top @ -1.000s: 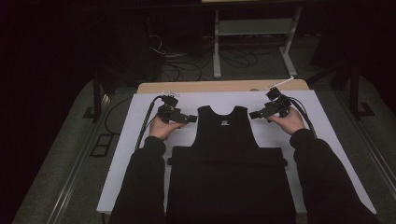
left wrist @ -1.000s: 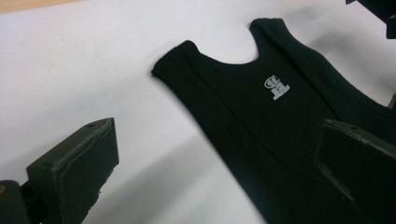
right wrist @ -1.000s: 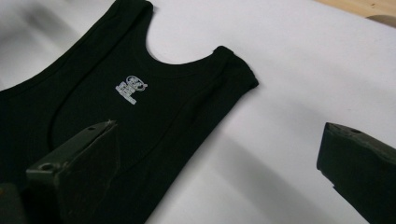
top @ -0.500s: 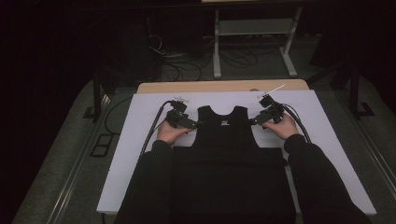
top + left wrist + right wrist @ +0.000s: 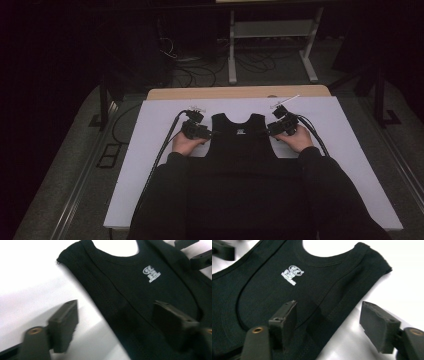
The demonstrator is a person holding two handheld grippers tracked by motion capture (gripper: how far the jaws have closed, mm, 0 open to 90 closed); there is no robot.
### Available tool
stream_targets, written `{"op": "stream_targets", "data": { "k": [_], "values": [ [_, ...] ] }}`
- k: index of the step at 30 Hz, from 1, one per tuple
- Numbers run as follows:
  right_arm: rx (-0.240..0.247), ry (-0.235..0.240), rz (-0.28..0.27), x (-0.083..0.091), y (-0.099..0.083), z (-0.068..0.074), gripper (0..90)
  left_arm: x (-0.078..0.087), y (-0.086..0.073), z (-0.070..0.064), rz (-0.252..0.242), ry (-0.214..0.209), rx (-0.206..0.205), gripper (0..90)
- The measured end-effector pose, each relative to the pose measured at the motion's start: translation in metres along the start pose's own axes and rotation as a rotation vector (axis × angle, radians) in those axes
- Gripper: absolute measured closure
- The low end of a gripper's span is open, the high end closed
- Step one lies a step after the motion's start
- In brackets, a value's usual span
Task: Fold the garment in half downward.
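Black tank top (image 5: 243, 135) flat on white table cover (image 5: 350, 150), neck toward the far edge, long axis running from far edge back toward the person; lower part hidden under the person's dark sleeves.

Left side: left gripper (image 5: 200, 133) held low at the garment's left shoulder strap (image 5: 75, 258). Jaws spread wide — nothing between them. In the left gripper view, one jaw over bare cover, the other over black fabric, so the strap's outer edge (image 5: 105, 312) runs diagonally through the gap.

Centre: neckline and small white printed label (image 5: 151, 273) between the two grippers, roughly equidistant from each.

Right side: right gripper (image 5: 278, 128) at the right shoulder strap (image 5: 372, 257), jaws likewise parted and empty. In the right gripper view, one jaw over fabric, the other over cover, armhole edge (image 5: 342, 312) between them.

Governing relation: each strap lies directly ahead of and slightly below its own gripper, with the fabric edge crossing the jaw gap — neither hand closer than the other. Likely requirement for a pinch: lower each gripper until the jaw over the fabric contacts it, then close across the edge. Contact with the cloth at this instant: not determinable.
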State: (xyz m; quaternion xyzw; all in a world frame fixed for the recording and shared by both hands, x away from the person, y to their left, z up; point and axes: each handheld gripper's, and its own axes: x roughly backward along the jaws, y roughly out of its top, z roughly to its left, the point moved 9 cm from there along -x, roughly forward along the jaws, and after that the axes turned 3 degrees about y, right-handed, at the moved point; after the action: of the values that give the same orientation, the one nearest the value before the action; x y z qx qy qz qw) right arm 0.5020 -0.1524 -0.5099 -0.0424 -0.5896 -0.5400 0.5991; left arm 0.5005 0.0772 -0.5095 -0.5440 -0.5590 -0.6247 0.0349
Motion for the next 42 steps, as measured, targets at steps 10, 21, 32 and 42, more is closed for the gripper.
{"op": "stream_targets", "data": {
  "k": [10,21,32,42],
  "values": [
    [0.015,-0.007,-0.009,-0.004,0.000,0.003,48.8,-0.004,0.001,-0.008,-0.003,-0.006,-0.008,44.1],
    [-0.011,-0.004,-0.018,-0.007,0.001,0.005,76.4,-0.009,0.001,-0.020,0.005,-0.055,-0.014,66.3],
    [-0.079,0.053,-0.026,-0.006,0.000,0.011,83.6,-0.011,0.002,-0.026,0.048,-0.021,-0.030,86.0],
    [-0.051,0.053,-0.057,0.010,0.008,0.023,84.0,0.006,0.009,-0.031,0.040,-0.009,-0.050,86.4]
  ]
}}
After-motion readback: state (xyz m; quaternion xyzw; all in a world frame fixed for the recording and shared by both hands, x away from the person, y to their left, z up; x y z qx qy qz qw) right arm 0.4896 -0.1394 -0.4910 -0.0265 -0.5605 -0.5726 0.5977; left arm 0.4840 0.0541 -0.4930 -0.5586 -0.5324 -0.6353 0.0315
